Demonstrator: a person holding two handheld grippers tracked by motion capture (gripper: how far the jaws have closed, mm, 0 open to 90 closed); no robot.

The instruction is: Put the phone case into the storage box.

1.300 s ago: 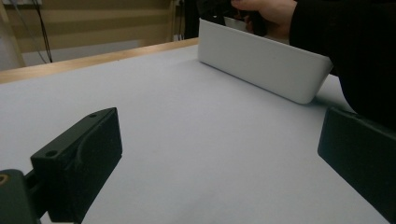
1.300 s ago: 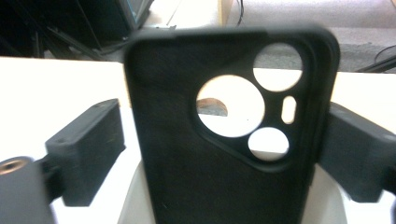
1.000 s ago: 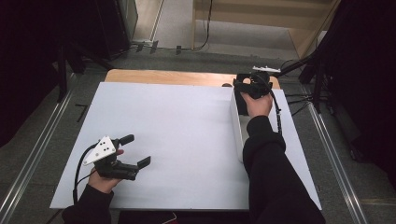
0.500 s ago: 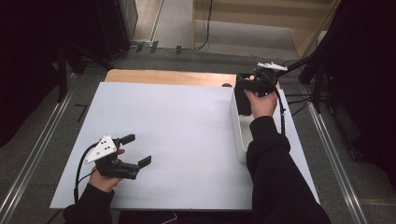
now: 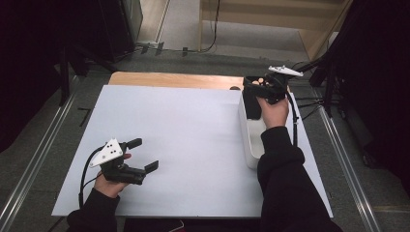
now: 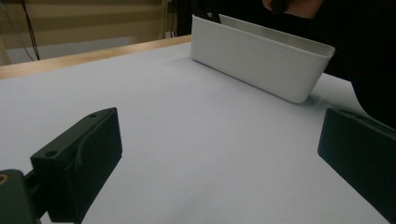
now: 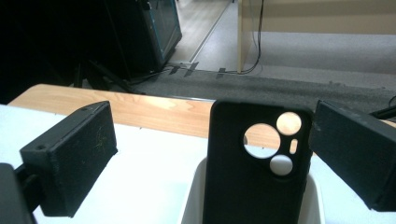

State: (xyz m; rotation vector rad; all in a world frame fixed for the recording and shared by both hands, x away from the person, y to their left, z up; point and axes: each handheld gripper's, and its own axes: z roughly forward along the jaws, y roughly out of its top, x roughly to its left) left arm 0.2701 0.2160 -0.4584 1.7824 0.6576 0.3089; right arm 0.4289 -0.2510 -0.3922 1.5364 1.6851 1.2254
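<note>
My right gripper has jaws apart w/ a black phone case upright btwn them, in the white bin. Left gripper spread wide, nothing in it, near table front.

Both grippers were matte black with blocky rectangular jaws; the left gripper carried a light grey three-cornered plate dotted with dark holes, and a black cable looped off it toward 7 o'clock. The right gripper had the same grey plate on top and a black cable trailing toward 5 o'clock. Small screw holes marked the jaw tips in both gripper views, and the person wore black long sleeves.
</note>
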